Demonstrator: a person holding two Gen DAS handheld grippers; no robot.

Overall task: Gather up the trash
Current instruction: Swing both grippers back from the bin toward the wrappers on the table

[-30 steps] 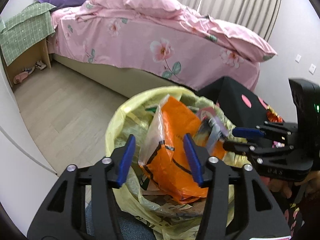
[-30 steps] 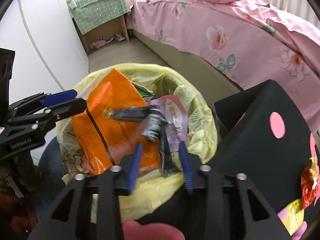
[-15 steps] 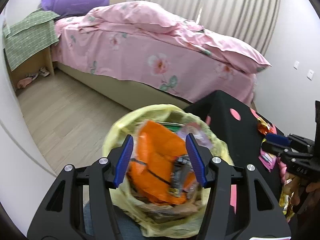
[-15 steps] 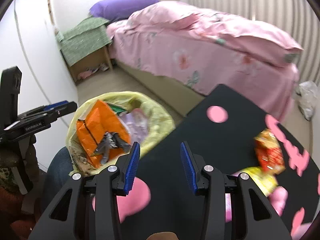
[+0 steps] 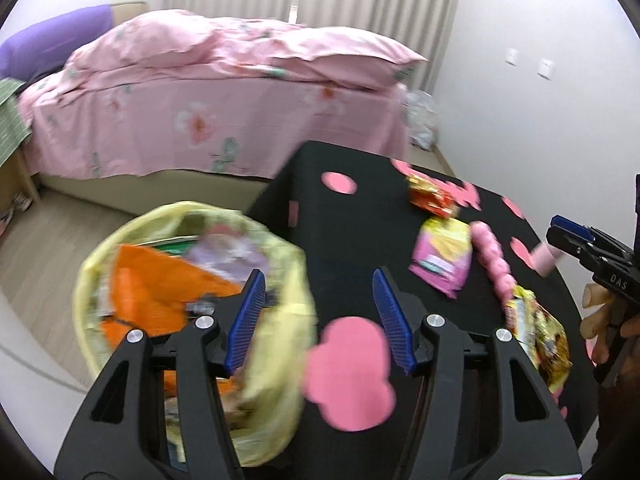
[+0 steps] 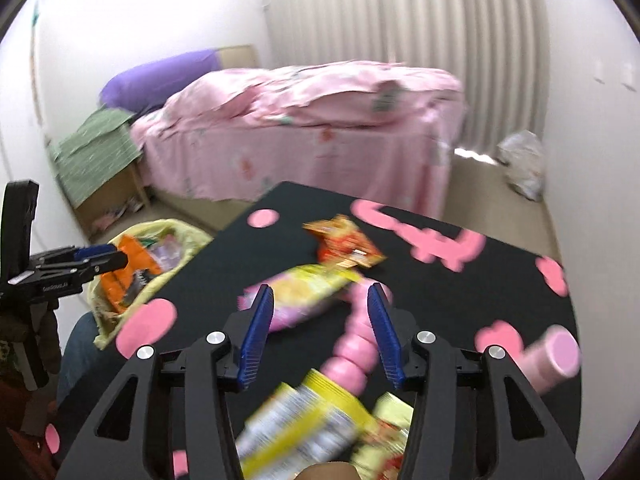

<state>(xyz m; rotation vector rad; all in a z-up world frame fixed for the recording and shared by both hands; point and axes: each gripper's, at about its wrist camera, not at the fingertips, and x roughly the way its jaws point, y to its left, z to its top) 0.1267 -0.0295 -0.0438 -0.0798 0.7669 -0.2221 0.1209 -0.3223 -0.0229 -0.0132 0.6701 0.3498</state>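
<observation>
My left gripper is open and holds nothing, above the seam between the yellow-bagged trash bin and the black table. The bin holds an orange bag and other wrappers. On the table lie a red snack wrapper, a pink-and-yellow wrapper, a pink bumpy strip and a yellow wrapper. My right gripper hovers over these; its jaws are opening and grip nothing. The right gripper also shows at the left view's right edge.
A pink bottle lies at the table's right edge. Beyond the table stands a pink bed, with a green-draped bedside stand to its left. A white bag sits on the floor by the curtain.
Both grippers have swung right, from over the bin to over the black table. The dark wrapper the right gripper held was let go and lies in the bin.
</observation>
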